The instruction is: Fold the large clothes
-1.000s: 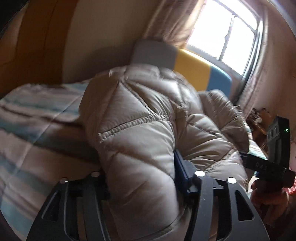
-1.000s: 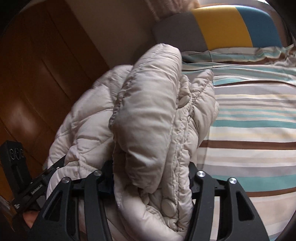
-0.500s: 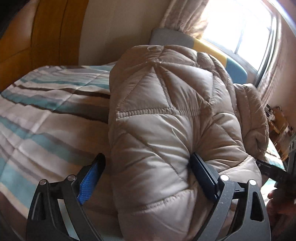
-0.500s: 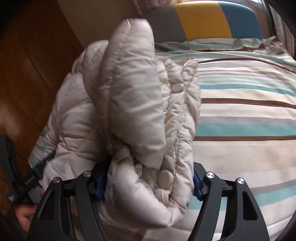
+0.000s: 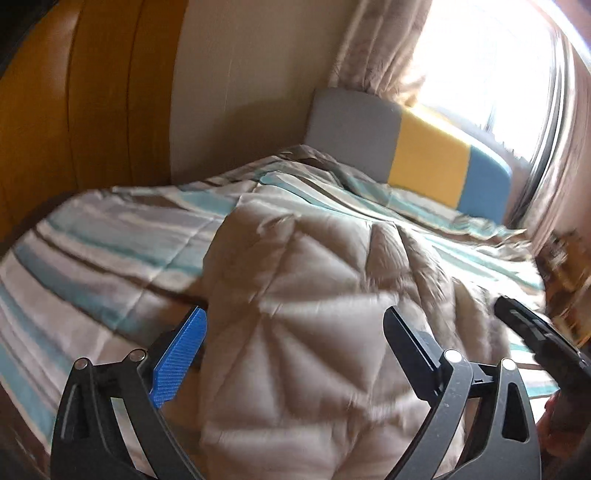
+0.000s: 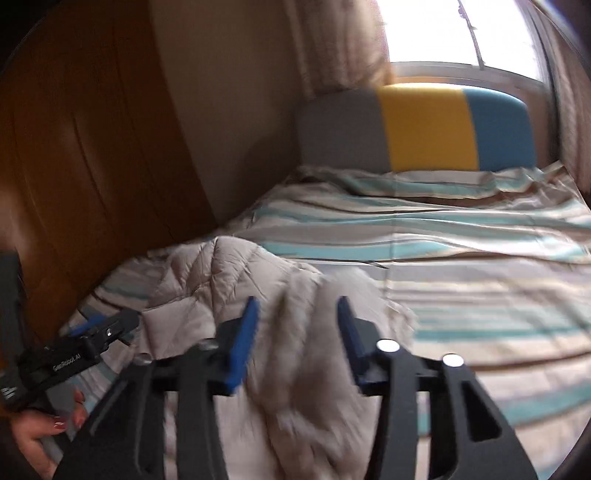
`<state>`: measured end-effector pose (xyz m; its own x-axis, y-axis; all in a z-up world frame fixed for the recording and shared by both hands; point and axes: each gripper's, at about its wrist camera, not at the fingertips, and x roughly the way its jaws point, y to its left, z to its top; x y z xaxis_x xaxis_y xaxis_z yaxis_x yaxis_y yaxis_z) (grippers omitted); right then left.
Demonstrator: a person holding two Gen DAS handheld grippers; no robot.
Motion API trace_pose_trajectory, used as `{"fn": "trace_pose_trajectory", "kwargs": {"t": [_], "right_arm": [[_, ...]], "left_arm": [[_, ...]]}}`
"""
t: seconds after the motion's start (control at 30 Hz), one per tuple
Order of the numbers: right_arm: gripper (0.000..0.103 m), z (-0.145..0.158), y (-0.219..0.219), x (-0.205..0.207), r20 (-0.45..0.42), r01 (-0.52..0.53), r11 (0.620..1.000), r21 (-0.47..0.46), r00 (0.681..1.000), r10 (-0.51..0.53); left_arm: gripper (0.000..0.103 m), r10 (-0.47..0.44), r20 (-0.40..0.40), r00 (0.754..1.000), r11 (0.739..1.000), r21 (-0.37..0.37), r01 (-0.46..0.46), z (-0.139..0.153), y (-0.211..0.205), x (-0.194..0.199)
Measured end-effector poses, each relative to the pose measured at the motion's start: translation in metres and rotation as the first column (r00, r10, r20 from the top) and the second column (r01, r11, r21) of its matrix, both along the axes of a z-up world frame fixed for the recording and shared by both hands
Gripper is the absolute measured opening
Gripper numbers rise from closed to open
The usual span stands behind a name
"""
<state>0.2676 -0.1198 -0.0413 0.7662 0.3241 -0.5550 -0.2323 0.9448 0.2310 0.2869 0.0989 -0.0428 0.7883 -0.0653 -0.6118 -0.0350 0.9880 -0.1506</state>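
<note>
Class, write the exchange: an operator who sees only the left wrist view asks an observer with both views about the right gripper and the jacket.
Operator: My left gripper straddles the jacket, jaws wide. And the right gripper?
Observer: Its jaws stand closer together, with jacket fabric between them; the grip is too blurred to judge.
Operator: What holds my gripper?
Observer: A hand with painted nails, low beside the wardrobe.

Lying on the bed point(image 6: 461, 266) at its near end: the jacket point(image 6: 229, 280), with the headboard point(image 6: 417, 133) at the far end, wardrobe point(image 6: 74, 147) to the bed's left, window point(image 6: 461, 33) behind the headboard, both claws gaping around the jacket.
</note>
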Motion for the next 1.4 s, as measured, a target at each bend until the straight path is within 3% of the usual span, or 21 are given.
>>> {"fn": "trace_pose_trajectory", "kwargs": {"t": [0.1, 0.2, 0.3, 0.4, 0.63, 1.1, 1.3, 1.4], "right_arm": [[0.032, -0.022, 0.005, 0.032, -0.044, 0.049, 0.995, -0.081, 0.998, -0.052], [0.031, -0.059, -0.006, 0.047, -0.117, 0.083, 0.991, -0.104, 0.989, -0.095], [0.031, -0.081, -0.01, 0.051, -0.106, 0.087, 0.988, -0.126, 0.989, -0.1], [0.031, -0.093, -0.014, 0.058, -0.126, 0.086, 0.991, -0.105, 0.987, -0.099], [0.031, -0.105, -0.014, 0.079, -0.156, 0.079, 0.993, -0.084, 0.984, -0.091], [0.032, -0.114, -0.012, 0.091, -0.142, 0.08, 0.989, -0.127, 0.985, -0.098], [0.034, -0.103, -0.011, 0.071, -0.076, 0.081, 0.984, -0.158, 0.993, -0.094], [0.043, -0.093, -0.011, 0.05, -0.025, 0.076, 0.98, -0.185, 0.996, -0.082]], "left_arm": [[0.096, -0.014, -0.036, 0.999, 0.997, 0.078, 0.017, -0.013, -0.015, 0.031], [0.096, -0.032, -0.076, 0.997, 0.989, 0.141, 0.042, -0.039, -0.024, 0.053], [0.098, -0.048, -0.101, 0.994, 0.993, 0.099, 0.058, -0.058, -0.023, 0.064], [0.1, -0.049, -0.098, 0.994, 0.992, 0.109, 0.06, -0.069, -0.024, 0.068], [0.1, -0.046, -0.102, 0.994, 0.995, 0.086, 0.054, -0.089, -0.021, 0.08], [0.1, -0.016, -0.108, 0.994, 0.992, 0.126, 0.029, -0.096, -0.03, 0.085], [0.1, 0.01, -0.067, 0.998, 0.988, 0.157, 0.001, -0.086, -0.036, 0.063], [0.1, 0.017, -0.05, 0.999, 0.992, 0.126, -0.011, -0.078, -0.031, 0.044]]}}
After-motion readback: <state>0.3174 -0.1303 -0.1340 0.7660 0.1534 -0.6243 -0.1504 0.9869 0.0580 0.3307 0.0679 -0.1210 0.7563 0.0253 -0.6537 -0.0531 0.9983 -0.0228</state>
